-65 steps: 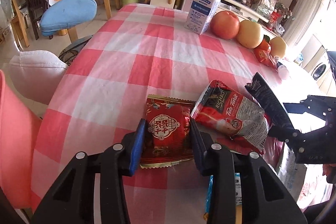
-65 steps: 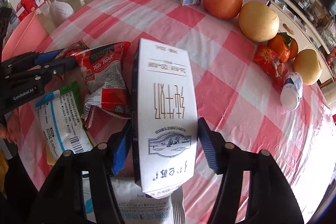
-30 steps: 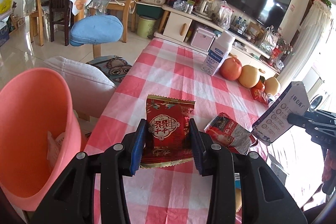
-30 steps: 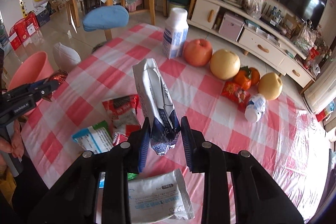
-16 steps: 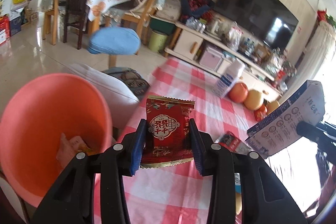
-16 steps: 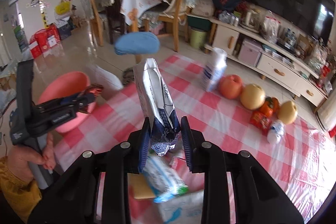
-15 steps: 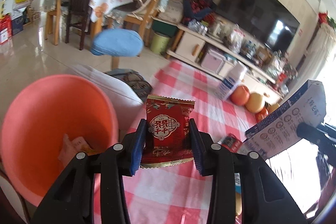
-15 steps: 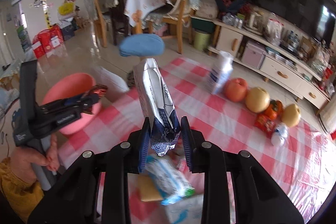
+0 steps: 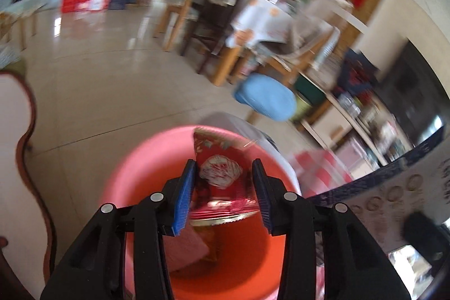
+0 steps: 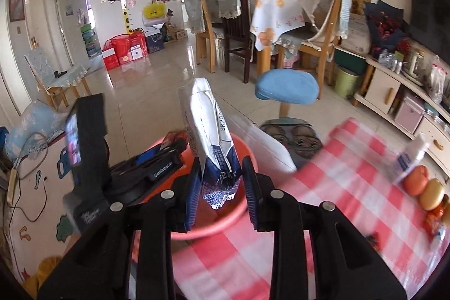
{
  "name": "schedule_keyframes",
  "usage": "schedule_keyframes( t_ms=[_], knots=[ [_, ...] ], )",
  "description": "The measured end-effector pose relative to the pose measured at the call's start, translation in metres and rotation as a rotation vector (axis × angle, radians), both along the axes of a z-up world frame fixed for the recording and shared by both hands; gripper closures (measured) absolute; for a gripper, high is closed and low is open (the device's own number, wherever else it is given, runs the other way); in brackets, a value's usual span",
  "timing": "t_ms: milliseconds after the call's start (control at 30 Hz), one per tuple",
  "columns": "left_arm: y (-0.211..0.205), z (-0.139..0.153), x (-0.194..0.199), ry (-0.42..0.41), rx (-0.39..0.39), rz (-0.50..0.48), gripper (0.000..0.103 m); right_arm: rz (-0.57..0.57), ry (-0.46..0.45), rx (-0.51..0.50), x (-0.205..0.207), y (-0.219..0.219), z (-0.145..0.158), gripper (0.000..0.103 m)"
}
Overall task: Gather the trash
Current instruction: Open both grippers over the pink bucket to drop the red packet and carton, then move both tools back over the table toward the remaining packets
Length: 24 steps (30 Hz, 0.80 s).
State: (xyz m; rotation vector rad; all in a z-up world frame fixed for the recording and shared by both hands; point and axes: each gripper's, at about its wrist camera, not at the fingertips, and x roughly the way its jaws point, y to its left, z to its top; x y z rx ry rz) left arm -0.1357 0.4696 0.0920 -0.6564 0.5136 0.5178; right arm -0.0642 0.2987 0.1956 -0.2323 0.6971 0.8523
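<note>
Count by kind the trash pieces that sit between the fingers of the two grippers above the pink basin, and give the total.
red snack wrapper: 1
flattened carton: 1
Total: 2

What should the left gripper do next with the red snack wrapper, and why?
Probably finish opening the left gripper. The red snack wrapper hangs over the pink bucket, and the jaws have just been opening with it between them, so it should drop in.
</note>
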Motion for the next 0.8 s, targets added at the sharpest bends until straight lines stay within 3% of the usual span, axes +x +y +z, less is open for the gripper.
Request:
schedule_keyframes(
  t_ms=[33,67,100,233,433,633,800],
  knots=[
    [0.004,-0.001,-0.001,-0.002,0.004,0.019,0.055,0.002,-0.006,-0.020,0.003,0.009,-0.005,0.065],
    [0.005,-0.002,-0.001,0.011,0.015,0.038,0.038,0.006,-0.004,-0.047,0.005,0.018,-0.013,0.056],
    [0.006,-0.003,-0.002,0.025,0.031,0.068,0.027,-0.002,0.001,-0.079,0.009,0.026,-0.021,0.040],
    [0.003,0.000,0.001,0.026,0.072,0.060,0.021,-0.041,0.040,-0.045,0.013,0.008,-0.034,0.028],
    [-0.025,0.009,0.009,0.011,0.184,-0.014,0.011,-0.162,-0.021,-0.078,0.002,-0.061,-0.030,0.016],
    [-0.059,0.016,0.012,-0.044,0.223,-0.128,0.010,-0.252,-0.058,-0.123,-0.016,-0.135,-0.027,0.013],
    [-0.093,0.025,0.018,-0.059,0.302,-0.205,0.010,-0.311,-0.073,-0.088,-0.029,-0.183,-0.019,0.011]
  ],
)
